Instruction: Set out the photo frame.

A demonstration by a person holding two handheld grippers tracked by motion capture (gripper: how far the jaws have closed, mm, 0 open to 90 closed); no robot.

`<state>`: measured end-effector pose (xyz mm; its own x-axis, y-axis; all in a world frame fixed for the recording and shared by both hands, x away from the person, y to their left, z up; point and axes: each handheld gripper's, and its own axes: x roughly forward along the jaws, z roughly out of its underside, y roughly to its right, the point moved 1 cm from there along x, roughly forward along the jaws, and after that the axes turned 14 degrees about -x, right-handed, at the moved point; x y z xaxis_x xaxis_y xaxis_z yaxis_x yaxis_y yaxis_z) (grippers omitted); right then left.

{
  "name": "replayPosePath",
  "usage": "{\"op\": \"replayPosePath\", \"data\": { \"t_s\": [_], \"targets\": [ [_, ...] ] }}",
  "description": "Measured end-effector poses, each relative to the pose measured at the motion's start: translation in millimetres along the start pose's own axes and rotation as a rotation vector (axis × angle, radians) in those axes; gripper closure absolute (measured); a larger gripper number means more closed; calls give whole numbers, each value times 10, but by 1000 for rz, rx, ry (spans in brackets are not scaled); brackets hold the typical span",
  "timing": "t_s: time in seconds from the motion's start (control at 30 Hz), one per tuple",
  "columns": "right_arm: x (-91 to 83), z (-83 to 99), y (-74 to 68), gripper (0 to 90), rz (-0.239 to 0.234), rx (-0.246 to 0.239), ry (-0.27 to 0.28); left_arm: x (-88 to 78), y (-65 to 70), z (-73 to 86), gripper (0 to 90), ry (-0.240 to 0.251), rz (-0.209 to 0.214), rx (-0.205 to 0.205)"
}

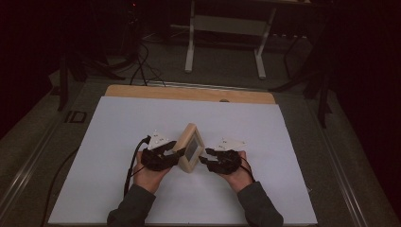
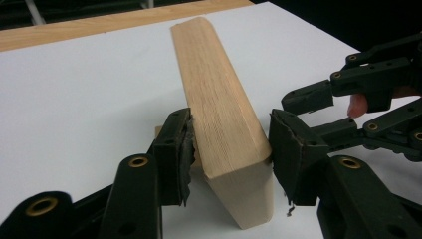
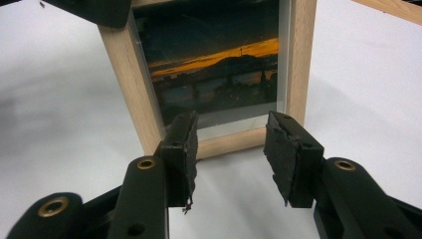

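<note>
Two grippers at work: left gripper (image 1: pixel 176 152) jaws clamp the wooden photo frame (image 2: pixel 219 119) (tilted upright); right gripper (image 3: pixel 231 142) jaws wide, nothing grasped yet.

frame (image 1: pixel 190 147) mid-sheet (image 1: pixel 118 142) (standing) | left claw (image 1: pixel 176 154) at its left | right claw (image 1: pixel 204 157) at its right

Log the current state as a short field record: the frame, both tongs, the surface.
object: wooden picture frame, standing tilted on edge, sunset photo facing the right tongs
left tongs: jaws astride the frame's near edge, pads at or very near the wood; firm grip cannot be confirmed
right tongs: open, in front of the frame's lower rail, not touching
surface: white sheet over a wooden table
hands: one behind each tongs, sleeves at the bottom of the high view
</note>
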<state>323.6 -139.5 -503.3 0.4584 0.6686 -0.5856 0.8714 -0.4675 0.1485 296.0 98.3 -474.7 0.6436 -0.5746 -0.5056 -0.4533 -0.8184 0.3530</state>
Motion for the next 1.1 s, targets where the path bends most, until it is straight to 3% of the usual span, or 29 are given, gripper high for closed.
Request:
{"op": "replayPosePath", "data": {
  "t_s": [0.57,0.77,1.1],
  "targets": [
    [-20,5,47,553,11,7,-1,8,-67,-24,581,5,24,-22],
    [-35,9,72,553,16,9,-2,18,-110,-39,586,2,50,-33],
    [-48,-2,125,545,29,19,-3,45,-191,-87,594,-18,121,-6]
  ]
}}
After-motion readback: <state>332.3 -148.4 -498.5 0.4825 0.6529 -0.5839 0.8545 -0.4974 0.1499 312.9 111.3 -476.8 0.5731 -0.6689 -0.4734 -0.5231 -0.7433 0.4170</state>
